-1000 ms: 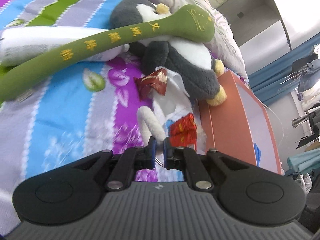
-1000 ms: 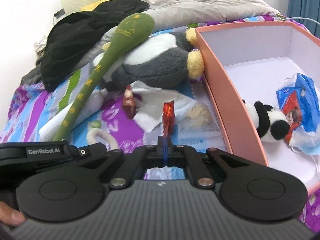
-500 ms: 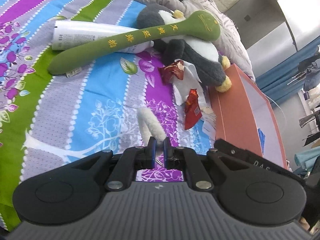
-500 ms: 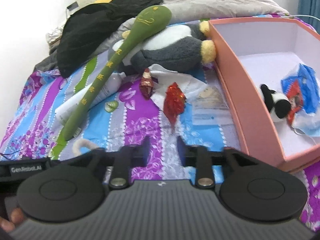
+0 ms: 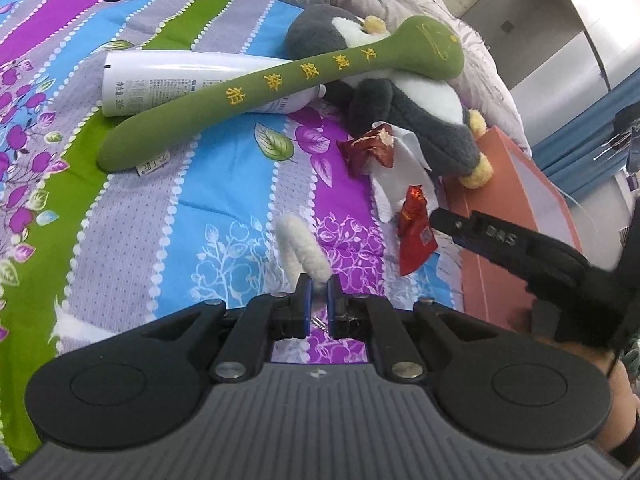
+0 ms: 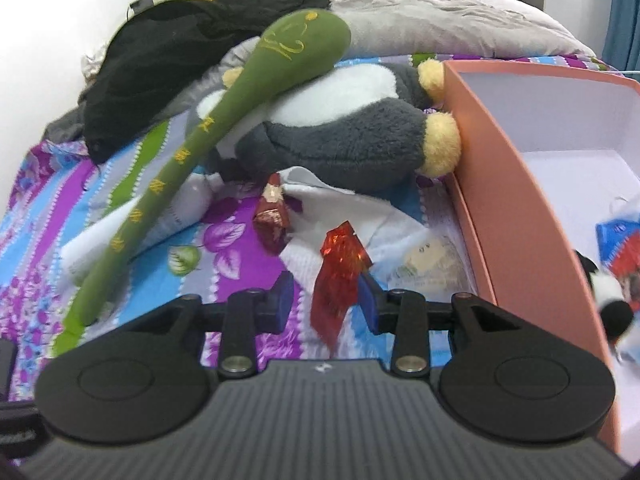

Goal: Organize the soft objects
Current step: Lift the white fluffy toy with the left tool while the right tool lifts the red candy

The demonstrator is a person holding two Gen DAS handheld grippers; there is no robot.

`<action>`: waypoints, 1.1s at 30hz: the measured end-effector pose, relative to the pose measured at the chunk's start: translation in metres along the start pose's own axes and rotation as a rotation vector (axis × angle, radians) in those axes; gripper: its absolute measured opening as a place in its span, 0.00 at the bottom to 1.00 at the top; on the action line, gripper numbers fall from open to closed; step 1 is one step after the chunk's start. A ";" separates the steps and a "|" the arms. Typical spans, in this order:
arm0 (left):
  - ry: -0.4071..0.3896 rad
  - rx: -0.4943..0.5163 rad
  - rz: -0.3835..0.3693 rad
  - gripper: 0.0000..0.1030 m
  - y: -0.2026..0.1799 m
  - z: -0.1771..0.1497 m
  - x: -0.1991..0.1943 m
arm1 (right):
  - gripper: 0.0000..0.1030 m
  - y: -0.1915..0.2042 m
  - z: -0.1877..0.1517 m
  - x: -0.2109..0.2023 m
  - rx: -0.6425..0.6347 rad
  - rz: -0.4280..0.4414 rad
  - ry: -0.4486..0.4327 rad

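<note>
Striped bedsheet (image 5: 132, 208) in purple, blue, green and grey covers the bed. On it lies a long green plush (image 5: 280, 84) with yellow letters. Its fat end rests on a grey and white penguin (image 5: 416, 120). Its thin end lies across a white tube (image 5: 168, 80). The penguin's yellow feet touch the side of a pink box (image 6: 516, 216). Inside the box sit a small panda (image 6: 608, 300) and a blue and red bag (image 6: 624, 252), both blurry.

Near the penguin is a white cloth (image 6: 352, 216). A dark red wrapper (image 5: 368, 150) lies at its edge. A bright red wrapper (image 5: 416, 236) lies lower down on the cloth, close to the box.

The left gripper (image 5: 318, 300) has its jaws almost closed. They pinch the end of a white fuzzy loop (image 5: 300, 248), which sticks up over the sheet.

The right gripper (image 6: 326, 300) has its jaws partly open. In the right view, the bright red wrapper is between them. It looks close to the right pad, but I cannot tell if it touches. The pads do not squeeze it. In the left view 1 black finger (image 5: 480, 232) of this gripper points at that wrapper.

A black cloth (image 6: 180, 64) and a grey quilt (image 6: 440, 20) are piled at the far end of the bed
</note>
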State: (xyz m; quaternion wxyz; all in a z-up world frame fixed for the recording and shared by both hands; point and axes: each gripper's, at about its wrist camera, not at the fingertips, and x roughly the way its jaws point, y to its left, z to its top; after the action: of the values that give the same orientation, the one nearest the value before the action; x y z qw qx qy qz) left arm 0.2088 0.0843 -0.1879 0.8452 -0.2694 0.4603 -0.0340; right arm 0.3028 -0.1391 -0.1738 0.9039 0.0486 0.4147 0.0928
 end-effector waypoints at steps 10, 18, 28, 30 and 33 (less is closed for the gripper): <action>0.029 0.026 0.017 0.09 -0.002 0.013 0.025 | 0.36 0.001 0.003 0.046 -0.102 -0.060 0.017; 0.026 0.034 0.018 0.09 -0.007 0.016 0.027 | 0.23 0.001 0.002 0.037 -0.129 -0.068 -0.003; 0.008 0.057 0.012 0.09 -0.019 0.006 0.008 | 0.23 0.001 -0.019 -0.025 -0.101 0.004 -0.023; 0.000 0.060 0.007 0.09 -0.021 0.002 0.002 | 0.23 0.002 -0.025 -0.035 -0.102 0.004 -0.028; -0.002 0.063 0.002 0.09 -0.024 -0.005 -0.005 | 0.23 -0.001 -0.033 -0.049 -0.084 0.021 -0.023</action>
State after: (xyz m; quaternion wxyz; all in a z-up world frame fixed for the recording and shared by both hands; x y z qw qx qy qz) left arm 0.2064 0.0629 -0.1741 0.8538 -0.2420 0.4586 -0.0474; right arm 0.2464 -0.1494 -0.1590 0.9088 0.0158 0.3996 0.1190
